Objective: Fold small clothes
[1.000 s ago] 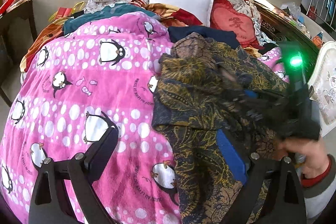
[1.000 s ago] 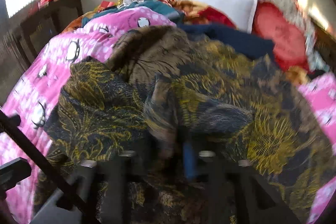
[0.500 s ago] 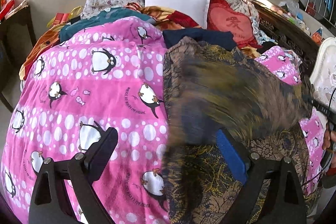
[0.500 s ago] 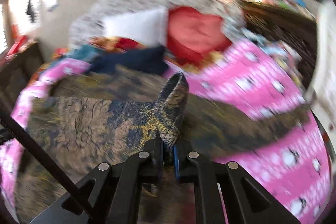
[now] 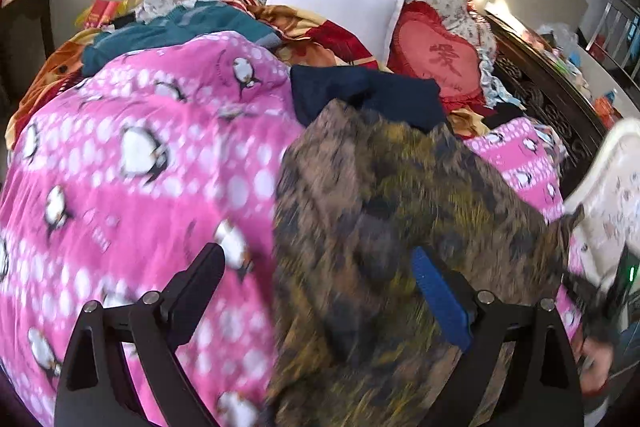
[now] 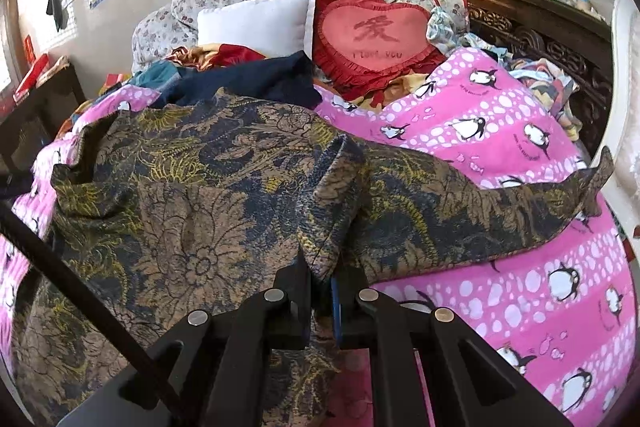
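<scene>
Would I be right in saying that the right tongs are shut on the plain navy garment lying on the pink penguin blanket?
Not quite: the right tongs are shut on the brown floral garment, as the right wrist view shows; it does lie on the pink penguin blanket.

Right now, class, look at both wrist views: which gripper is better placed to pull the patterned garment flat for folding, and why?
The right gripper: its jaws are shut on a fold of the patterned garment, so it can likely drag the cloth across the pink blanket. The left gripper stands open, holding nothing.
</scene>
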